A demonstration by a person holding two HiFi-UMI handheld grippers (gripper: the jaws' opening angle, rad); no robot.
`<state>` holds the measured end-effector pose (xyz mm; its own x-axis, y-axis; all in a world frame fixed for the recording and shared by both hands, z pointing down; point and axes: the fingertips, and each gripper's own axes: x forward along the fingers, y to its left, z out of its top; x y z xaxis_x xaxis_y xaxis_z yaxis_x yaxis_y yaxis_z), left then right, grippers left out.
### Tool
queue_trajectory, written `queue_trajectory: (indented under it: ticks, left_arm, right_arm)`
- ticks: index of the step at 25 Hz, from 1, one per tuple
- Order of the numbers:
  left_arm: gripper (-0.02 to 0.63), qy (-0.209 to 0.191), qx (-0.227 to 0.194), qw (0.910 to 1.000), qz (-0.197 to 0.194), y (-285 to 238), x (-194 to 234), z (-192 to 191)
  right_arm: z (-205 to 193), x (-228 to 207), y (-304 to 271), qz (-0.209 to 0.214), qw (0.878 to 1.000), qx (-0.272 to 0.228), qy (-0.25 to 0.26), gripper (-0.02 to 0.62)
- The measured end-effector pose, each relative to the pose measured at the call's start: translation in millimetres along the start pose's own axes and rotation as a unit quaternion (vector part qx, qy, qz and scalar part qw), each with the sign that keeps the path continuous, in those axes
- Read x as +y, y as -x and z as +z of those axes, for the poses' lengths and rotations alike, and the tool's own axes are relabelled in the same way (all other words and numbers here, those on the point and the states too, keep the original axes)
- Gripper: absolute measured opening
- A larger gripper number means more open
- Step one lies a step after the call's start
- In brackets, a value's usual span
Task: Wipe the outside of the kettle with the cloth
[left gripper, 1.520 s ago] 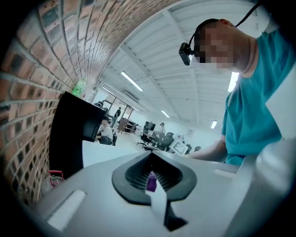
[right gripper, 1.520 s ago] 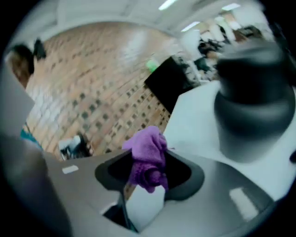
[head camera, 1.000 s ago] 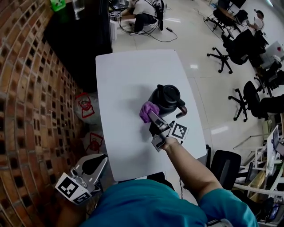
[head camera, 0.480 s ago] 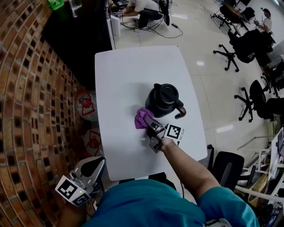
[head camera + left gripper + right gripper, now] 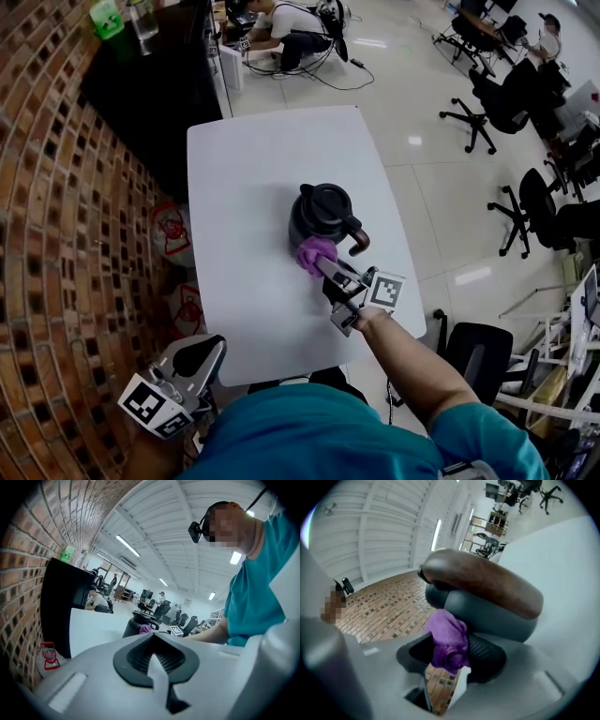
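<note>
A dark grey kettle (image 5: 319, 214) with a brown handle (image 5: 360, 242) stands mid-table on the white table (image 5: 253, 169). My right gripper (image 5: 323, 264) is shut on a purple cloth (image 5: 315, 253) and presses it against the kettle's near side, just left of the handle. In the right gripper view the cloth (image 5: 447, 639) bunches between the jaws, touching the kettle body (image 5: 487, 613) under the handle (image 5: 483, 583). My left gripper (image 5: 192, 361) hangs off the table's near left corner, shut and empty. The left gripper view shows the kettle (image 5: 138, 625) far off.
A brick wall (image 5: 56, 234) runs along the left. Red-printed bags (image 5: 173, 225) lie on the floor between wall and table. A black cabinet (image 5: 155, 84) stands behind the table. Office chairs (image 5: 487, 103) stand at the right, and a person sits on the floor at the far end.
My right gripper has swept the purple cloth around the kettle's near side, from its left flank toward the handle. The left gripper has stayed put.
</note>
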<state>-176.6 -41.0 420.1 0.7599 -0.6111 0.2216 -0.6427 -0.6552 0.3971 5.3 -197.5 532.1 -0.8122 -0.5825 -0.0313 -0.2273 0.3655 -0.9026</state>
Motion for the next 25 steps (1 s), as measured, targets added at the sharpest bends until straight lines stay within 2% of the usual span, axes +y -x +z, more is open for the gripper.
queue_trajectory:
  ticks: [3, 7, 8, 10, 12, 15, 17, 20, 22, 25]
  left_arm:
    - [0.000, 0.006, 0.004, 1.0000, 0.005, -4, -1, -4]
    - [0.000, 0.010, 0.010, 0.9999, 0.007, -6, -6, -10]
    - [0.000, 0.011, 0.011, 0.9998, 0.009, -6, -7, -12]
    - [0.000, 0.015, 0.013, 0.9997, 0.013, -5, -6, -14]
    - [0.000, 0.021, 0.011, 0.9996, 0.018, -4, -6, -16]
    - [0.000, 0.024, 0.007, 0.9995, 0.017, -5, -8, -15]
    - [0.000, 0.019, 0.005, 0.9997, 0.012, -7, -11, -12]
    - [0.000, 0.016, 0.003, 0.9998, 0.008, -9, -13, -8]
    - [0.000, 0.017, 0.006, 0.9998, 0.008, -10, -13, -8]
    - [0.000, 0.021, 0.016, 0.9996, 0.008, -14, -12, -14]
  right_arm:
    - [-12, -18, -5, -0.004, 1.000, 0.015, -0.004, 0.186]
    - [-29, -54, 0, -0.044, 0.998, 0.032, -0.027, 0.186]
    - [-32, -61, 2, -0.060, 0.997, 0.036, -0.033, 0.186]
    - [-38, -80, 12, -0.119, 0.990, 0.053, -0.045, 0.186]
    - [-39, -87, 17, -0.143, 0.986, 0.066, -0.044, 0.186]
    - [-34, -68, 22, -0.129, 0.989, 0.052, -0.053, 0.184]
    - [-23, -34, 25, -0.090, 0.994, 0.019, -0.058, 0.184]
    - [3, -1, 30, -0.045, 0.999, -0.021, -0.004, 0.184]
    - [11, -10, 33, -0.046, 0.998, -0.029, 0.010, 0.184]
    - [4, -47, 37, -0.071, 0.997, -0.024, -0.008, 0.184]
